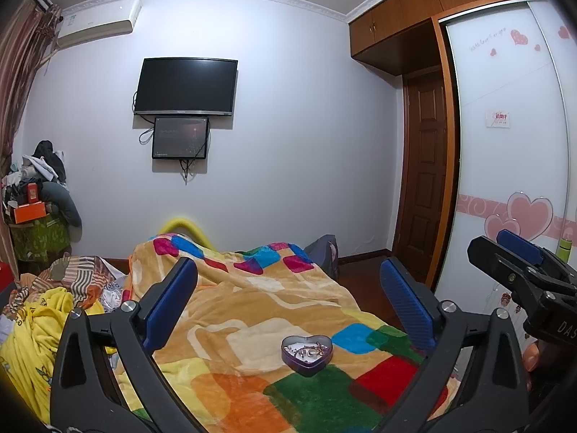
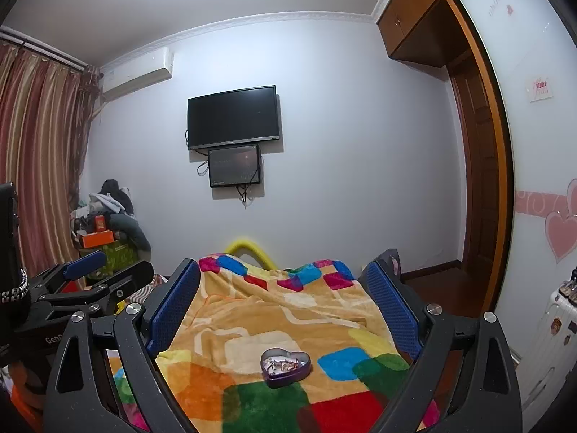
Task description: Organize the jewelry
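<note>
Both hand-held grippers, left (image 1: pixel 288 303) and right (image 2: pixel 285 303), gape empty above the tin (image 1: pixel 306 350); next, reach for jewelry (image 2: pixel 283 363) inside.

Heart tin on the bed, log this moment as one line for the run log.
heart tin: open, jewelry inside, on blanket | left gripper: jaws open, empty | right gripper: jaws open, empty

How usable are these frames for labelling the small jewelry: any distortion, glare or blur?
Left wrist view: fisheye bends the white wardrobe door; jewelry in the purple heart-shaped tin is too small to resolve. Right wrist view: ceiling glare at top edge, dark corner vignetting, tin contents equally indistinct.
</note>
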### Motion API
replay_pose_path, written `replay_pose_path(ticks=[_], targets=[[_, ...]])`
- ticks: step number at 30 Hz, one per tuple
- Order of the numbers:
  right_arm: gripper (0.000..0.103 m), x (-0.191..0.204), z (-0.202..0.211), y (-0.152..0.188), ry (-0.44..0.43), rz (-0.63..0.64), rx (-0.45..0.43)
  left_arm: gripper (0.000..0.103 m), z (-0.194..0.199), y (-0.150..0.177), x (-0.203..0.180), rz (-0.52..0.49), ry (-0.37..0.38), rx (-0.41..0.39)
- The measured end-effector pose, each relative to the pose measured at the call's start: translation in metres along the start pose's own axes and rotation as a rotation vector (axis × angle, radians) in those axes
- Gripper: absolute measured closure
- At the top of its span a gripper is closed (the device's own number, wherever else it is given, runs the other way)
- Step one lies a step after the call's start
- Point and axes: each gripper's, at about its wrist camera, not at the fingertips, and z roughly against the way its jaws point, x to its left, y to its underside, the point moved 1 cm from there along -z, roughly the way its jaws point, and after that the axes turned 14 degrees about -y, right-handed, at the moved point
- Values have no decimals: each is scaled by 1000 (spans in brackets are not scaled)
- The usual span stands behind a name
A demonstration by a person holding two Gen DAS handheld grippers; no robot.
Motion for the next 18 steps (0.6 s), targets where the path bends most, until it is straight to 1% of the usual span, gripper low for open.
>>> replay_pose_path(ticks=[18], targets=[[10,-2,0,-1,4,-13,12,1,-4,2,-3,2,10,15]])
